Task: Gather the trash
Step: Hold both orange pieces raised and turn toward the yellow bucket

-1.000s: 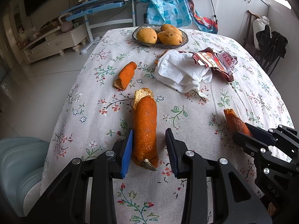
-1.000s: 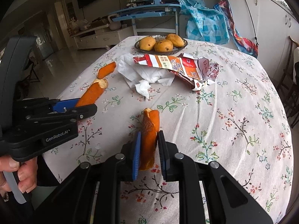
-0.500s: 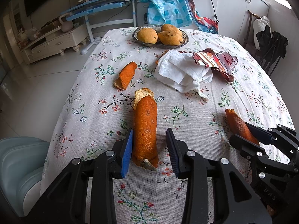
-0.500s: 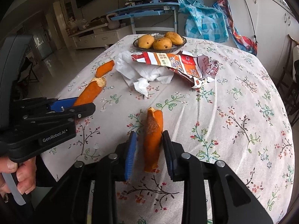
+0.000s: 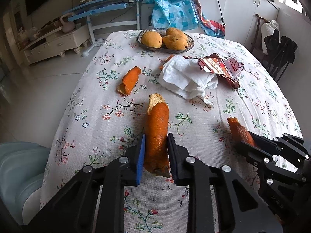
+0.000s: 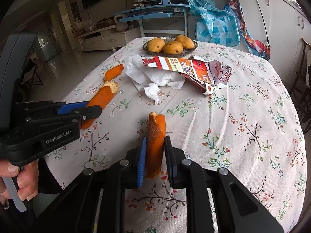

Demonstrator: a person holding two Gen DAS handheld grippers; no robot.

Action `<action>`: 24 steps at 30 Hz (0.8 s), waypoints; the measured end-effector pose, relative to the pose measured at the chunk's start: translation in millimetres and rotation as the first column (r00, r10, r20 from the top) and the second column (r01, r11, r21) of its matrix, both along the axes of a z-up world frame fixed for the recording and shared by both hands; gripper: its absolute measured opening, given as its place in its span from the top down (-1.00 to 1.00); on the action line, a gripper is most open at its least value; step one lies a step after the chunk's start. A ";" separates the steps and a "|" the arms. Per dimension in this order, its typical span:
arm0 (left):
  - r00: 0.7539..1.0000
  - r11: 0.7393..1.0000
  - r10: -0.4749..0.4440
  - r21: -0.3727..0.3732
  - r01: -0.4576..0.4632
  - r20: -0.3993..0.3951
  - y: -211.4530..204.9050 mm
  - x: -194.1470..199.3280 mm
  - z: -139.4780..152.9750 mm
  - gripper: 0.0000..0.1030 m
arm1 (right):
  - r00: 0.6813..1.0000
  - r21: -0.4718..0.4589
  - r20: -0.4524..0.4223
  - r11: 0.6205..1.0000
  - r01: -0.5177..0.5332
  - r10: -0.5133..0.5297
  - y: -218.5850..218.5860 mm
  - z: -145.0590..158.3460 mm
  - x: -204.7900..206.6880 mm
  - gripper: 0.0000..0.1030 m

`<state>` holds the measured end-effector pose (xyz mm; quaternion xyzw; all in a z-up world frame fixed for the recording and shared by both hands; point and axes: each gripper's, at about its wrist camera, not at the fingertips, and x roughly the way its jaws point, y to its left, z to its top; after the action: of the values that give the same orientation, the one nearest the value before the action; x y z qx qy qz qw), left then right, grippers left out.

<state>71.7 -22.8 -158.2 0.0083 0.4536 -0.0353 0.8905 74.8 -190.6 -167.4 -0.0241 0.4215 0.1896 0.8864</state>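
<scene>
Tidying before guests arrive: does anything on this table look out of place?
Yes: orange peel pieces, one loose peel far left; a crumpled white tissue beside a torn snack wrapper. The mangoes sit properly in their dish.

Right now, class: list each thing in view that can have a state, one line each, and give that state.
Left gripper: jaws just closed, pinching the long peel.
Right gripper: jaws just closed, pinching the short peel.
Far peel: lying loose.
Tissue: crumpled.
Wrapper: torn open.
Bowl: holding mangoes.

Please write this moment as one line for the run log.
left gripper: just closed on long peel | right gripper: just closed on short peel | pending: tissue, wrapper
</scene>
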 end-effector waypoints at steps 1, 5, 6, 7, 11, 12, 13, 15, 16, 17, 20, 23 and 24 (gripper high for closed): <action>1.000 1.000 -0.002 0.001 0.002 0.001 -0.4 -0.3 0.1 0.58 | 1.000 -0.003 -0.002 1.000 0.000 0.000 0.2 -0.9 0.3 0.63; 1.000 1.000 -0.010 -0.004 0.010 0.008 0.0 -0.7 1.6 0.60 | 1.000 -0.001 0.002 1.000 0.003 -0.003 -1.1 0.3 -0.4 0.62; 1.000 1.000 -0.010 -0.005 0.010 0.009 -0.1 -0.5 2.0 0.60 | 1.000 0.000 0.001 1.000 0.005 -0.005 -1.5 0.3 0.0 0.63; 1.000 1.000 -0.010 -0.008 0.010 0.009 0.4 -0.3 2.5 0.60 | 1.000 0.000 -0.002 1.000 0.005 -0.005 -1.8 -0.1 0.3 0.63; 1.000 1.000 -0.010 -0.010 0.010 0.011 0.4 -1.0 2.5 0.60 | 1.000 -0.004 -0.003 1.000 0.002 -0.002 -1.2 -0.4 -0.1 0.63; 1.000 1.000 -0.010 -0.012 0.010 0.012 0.9 -1.0 3.0 0.61 | 1.000 -0.003 -0.003 1.000 0.002 -0.002 -1.3 -0.4 0.0 0.62; 1.000 1.000 -0.011 -0.011 0.011 0.013 0.1 -1.4 2.8 0.61 | 1.000 -0.003 -0.005 1.000 0.002 -0.002 -1.3 -0.7 0.1 0.63; 1.000 1.000 -0.011 -0.013 0.011 0.016 0.2 -1.4 3.4 0.61 | 1.000 -0.005 -0.005 1.000 0.001 -0.001 -0.8 -1.0 0.0 0.62; 1.000 1.000 -0.010 -0.015 0.011 0.016 0.0 -1.7 3.8 0.61 | 1.000 -0.005 -0.005 1.000 0.000 0.000 -0.7 -0.7 -0.4 0.62; 1.000 1.000 -0.010 -0.017 0.011 0.015 0.2 -1.7 4.1 0.61 | 1.000 -0.004 -0.004 1.000 0.000 0.000 -0.5 -0.4 -0.3 0.62; 1.000 1.000 -0.008 -0.025 0.008 0.010 1.5 -0.9 4.2 0.61 | 1.000 -0.004 -0.008 1.000 -0.001 0.001 -0.9 -0.6 -0.4 0.62; 1.000 0.999 -0.005 -0.037 0.005 0.005 3.2 -0.7 3.8 0.61 | 1.000 -0.004 -0.007 1.000 -0.002 0.002 -1.0 -0.3 -0.8 0.62; 1.000 0.999 -0.004 -0.037 0.004 0.005 3.7 -1.5 4.1 0.61 | 1.000 -0.003 -0.007 1.000 -0.001 0.001 -1.6 0.0 -1.1 0.62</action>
<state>70.2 -19.1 -154.2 -0.0074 0.4506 -0.0454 0.8915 73.7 -192.3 -167.4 -0.0252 0.4248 0.1893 0.8849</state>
